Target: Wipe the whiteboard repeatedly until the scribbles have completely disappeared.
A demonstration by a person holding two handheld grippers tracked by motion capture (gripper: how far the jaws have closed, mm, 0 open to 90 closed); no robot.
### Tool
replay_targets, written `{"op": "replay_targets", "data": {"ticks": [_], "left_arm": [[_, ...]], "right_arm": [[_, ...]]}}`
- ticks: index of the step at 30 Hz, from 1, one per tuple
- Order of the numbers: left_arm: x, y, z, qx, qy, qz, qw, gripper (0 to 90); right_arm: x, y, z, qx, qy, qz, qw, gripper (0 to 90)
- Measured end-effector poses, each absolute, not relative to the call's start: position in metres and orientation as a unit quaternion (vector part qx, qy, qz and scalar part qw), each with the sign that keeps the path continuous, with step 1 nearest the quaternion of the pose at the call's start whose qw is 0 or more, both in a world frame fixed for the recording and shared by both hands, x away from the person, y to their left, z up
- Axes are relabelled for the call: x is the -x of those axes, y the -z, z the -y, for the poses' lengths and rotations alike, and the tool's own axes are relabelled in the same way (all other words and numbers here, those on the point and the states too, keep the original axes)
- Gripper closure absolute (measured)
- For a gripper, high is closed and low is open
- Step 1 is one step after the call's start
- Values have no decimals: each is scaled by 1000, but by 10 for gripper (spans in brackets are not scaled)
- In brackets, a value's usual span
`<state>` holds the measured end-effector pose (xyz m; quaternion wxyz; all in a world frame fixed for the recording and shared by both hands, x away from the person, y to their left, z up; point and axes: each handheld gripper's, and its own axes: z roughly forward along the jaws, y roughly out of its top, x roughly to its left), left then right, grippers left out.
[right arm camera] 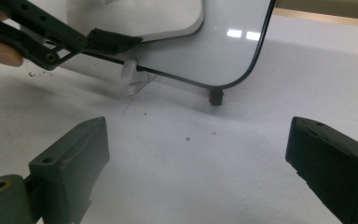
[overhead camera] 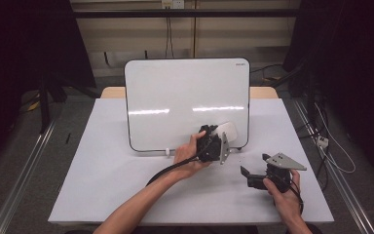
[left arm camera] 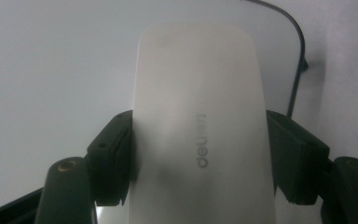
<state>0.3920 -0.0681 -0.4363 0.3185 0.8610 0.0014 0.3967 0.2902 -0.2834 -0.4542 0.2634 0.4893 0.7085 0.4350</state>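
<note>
High cam overhead; tongs cams close, sharing whiteboard (overhead camera: 187, 102).

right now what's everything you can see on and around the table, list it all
whiteboard: one, white with dark edge, propped upright at the table's middle back
eraser: one, white, grey lettering, held against the whiteboard's lower right part
clip: one, white, at the whiteboard's bottom edge
table: one, white top
cables: several, on the floor right of the table
left gripper: one, black, fingers shut on the eraser's sides
right gripper: one, black, grey plate on top, fingers open, low over the table's right front
forearms and hands: two, entering from the bottom edge
</note>
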Motion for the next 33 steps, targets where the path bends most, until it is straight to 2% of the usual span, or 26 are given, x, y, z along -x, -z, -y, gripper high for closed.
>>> {"op": "replay_targets", "data": {"ticks": [10, 20, 33], "left_arm": [[-391, 436, 44, -862, -396, -25, 315, 311], [-402, 421, 23, -851, -402, -90, 325, 311], [-411, 411, 8, -850, -348, -135, 372, 312]], "right_arm": [[-290, 454, 284, -489, -435, -708, 265, 61], [-290, 454, 284, -488, -434, -709, 266, 61], [-290, 454, 283, -487, -434, -709, 266, 61]]}}
